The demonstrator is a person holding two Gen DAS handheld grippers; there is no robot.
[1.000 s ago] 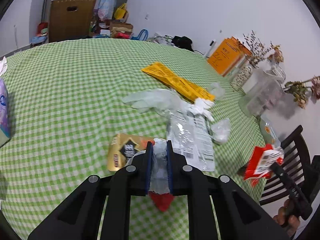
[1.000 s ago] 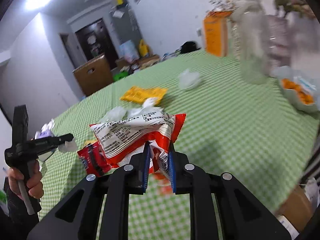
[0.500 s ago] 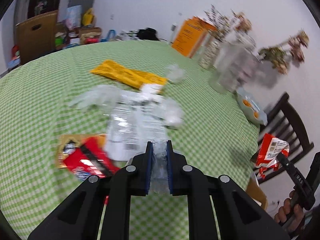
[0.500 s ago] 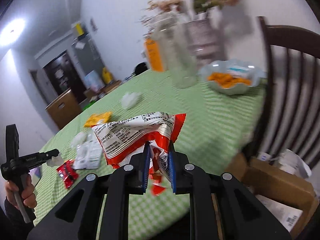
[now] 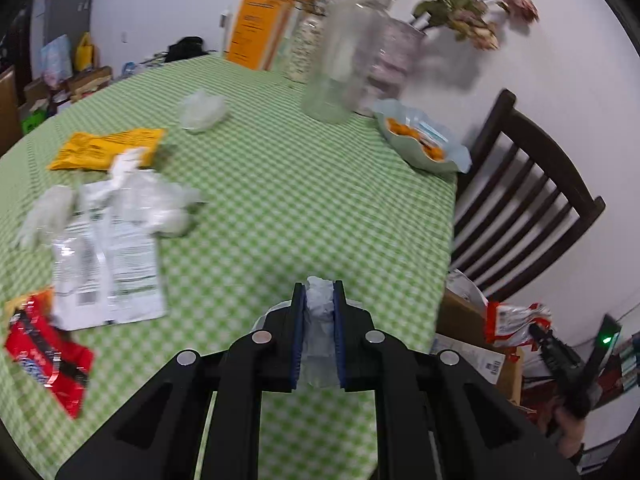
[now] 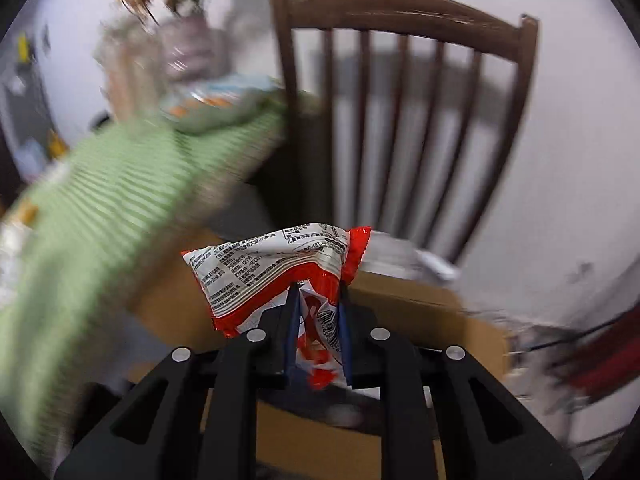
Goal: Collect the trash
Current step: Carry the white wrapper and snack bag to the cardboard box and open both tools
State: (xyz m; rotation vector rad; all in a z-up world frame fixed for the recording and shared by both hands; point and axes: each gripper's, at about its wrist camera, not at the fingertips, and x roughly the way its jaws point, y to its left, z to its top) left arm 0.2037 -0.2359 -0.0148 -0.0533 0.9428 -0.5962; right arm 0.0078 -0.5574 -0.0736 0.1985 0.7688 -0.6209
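My left gripper is shut on a crumpled clear plastic wrapper above the near edge of the green checked table. My right gripper is shut on a red and white snack wrapper, held beyond the table's edge over a cardboard box on the floor. In the left wrist view the same right gripper with its snack wrapper shows at the lower right over the cardboard box. More litter lies on the table: a red packet, a clear printed bag, a yellow packet.
A dark wooden chair stands behind the box at the table's corner. On the table stand a glass jar, vases with dried flowers, a green bowl of snacks and a crumpled plastic ball.
Both grippers have swung to the right along the table, each keeping its wrapper. The right one has left the tabletop and now hangs lower, over the box by the chair.
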